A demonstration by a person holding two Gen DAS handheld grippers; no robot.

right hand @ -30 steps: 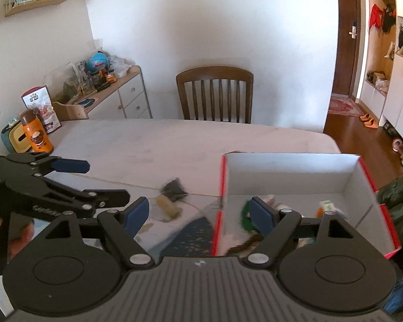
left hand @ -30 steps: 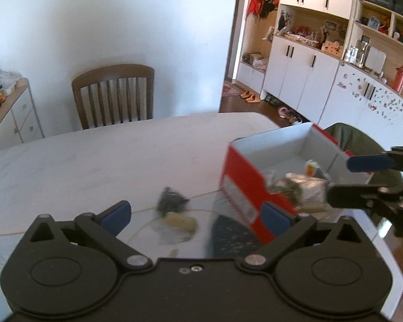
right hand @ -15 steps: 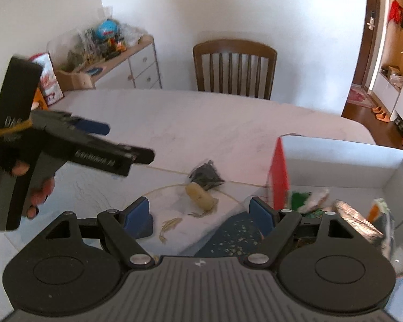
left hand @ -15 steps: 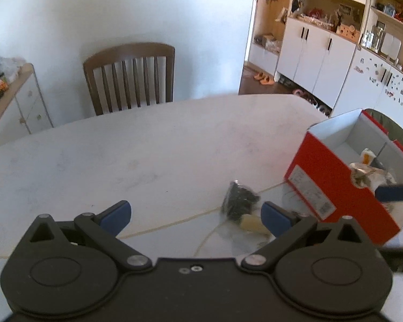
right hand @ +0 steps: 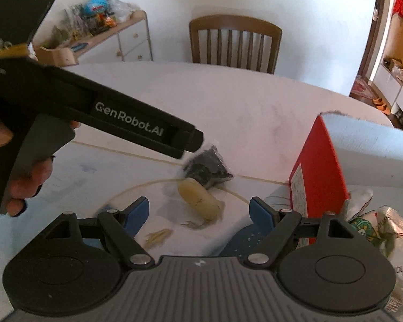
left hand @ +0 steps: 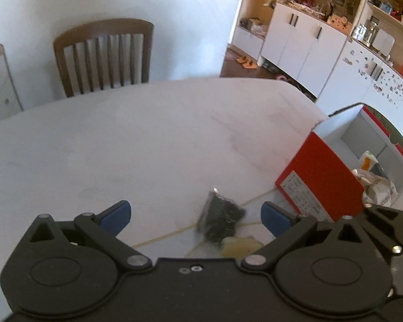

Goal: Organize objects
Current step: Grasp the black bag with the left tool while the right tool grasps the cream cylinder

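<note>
The white table [left hand: 153,134] fills most of the room's middle, with a brown chair [left hand: 103,53] pushed in at its far side and white cabinets [left hand: 303,40] along the wall to the right. A low sideboard [right hand: 112,40] cluttered with toys stands off to the left.

On the right part of the table sits a red box [left hand: 325,177], open at the top, its white inside showing. Crumpled packets [right hand: 389,230] lie in it, piled against the near wall.

The left hand-held gripper [left hand: 196,214] hovers low over the table with its blue-tipped fingers [left hand: 115,214] spread wide and nothing between them. A hand [right hand: 21,185] grips its black handle, seen from the right camera. The right hand-held gripper [right hand: 198,212] is spread just as wide and also empty, held close to the table just left of the box.

Between the two, on the table left of the box, lies a black pouch [left hand: 220,217], wrapped in clear plastic. It sits ahead of the left gripper's gap, nearer the right finger. Touching its near side is a pale yellow roll [right hand: 198,201], lying on its side in front of the right gripper's opening. A few straw-coloured scraps [right hand: 158,236] are scattered just beside the roll, close to the right gripper's left finger.
</note>
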